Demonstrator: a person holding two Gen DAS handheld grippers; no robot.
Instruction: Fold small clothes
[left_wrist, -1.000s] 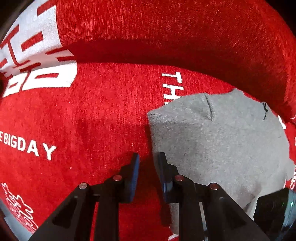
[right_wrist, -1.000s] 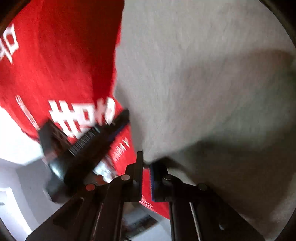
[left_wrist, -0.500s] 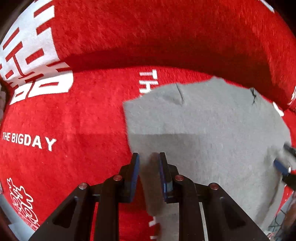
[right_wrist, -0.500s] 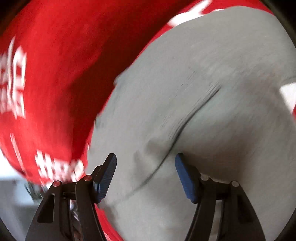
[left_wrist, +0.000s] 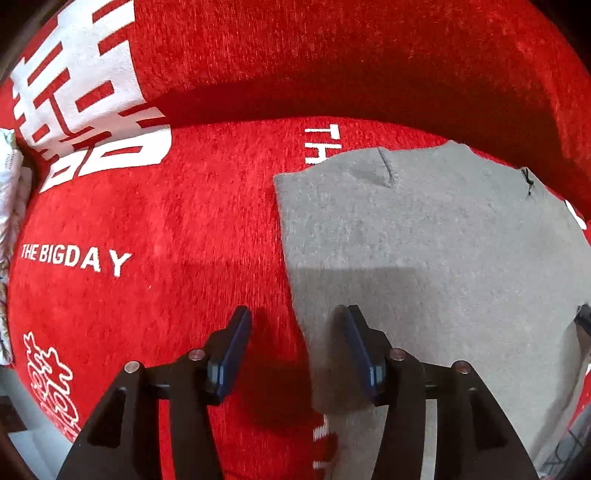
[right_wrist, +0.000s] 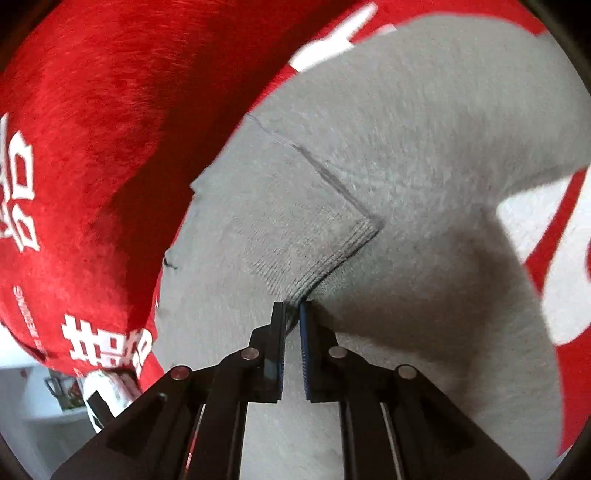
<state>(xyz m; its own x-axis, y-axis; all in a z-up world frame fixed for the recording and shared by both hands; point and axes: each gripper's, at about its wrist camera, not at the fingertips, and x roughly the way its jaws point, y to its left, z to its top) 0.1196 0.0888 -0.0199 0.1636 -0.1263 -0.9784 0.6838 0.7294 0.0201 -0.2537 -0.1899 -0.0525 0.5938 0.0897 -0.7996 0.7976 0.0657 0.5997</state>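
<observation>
A small grey knit garment (left_wrist: 424, 236) lies flat on a red plush cover (left_wrist: 184, 221) with white lettering. My left gripper (left_wrist: 293, 325) is open and empty, its jaws astride the garment's left edge. In the right wrist view the same garment (right_wrist: 424, 155) fills the frame, and my right gripper (right_wrist: 291, 317) is shut on its ribbed hem corner (right_wrist: 332, 251), which is lifted and folded over the body of the garment.
The red cover rises into a padded back (left_wrist: 332, 55) behind the garment. A patterned white item (left_wrist: 9, 206) lies at the far left edge. A white floor and furniture (right_wrist: 44, 398) show beyond the cover's edge.
My left gripper has opened and let go of the garment's edge. My right gripper was shut on the cloth, opened wide, and has now shut on the ribbed hem corner.
</observation>
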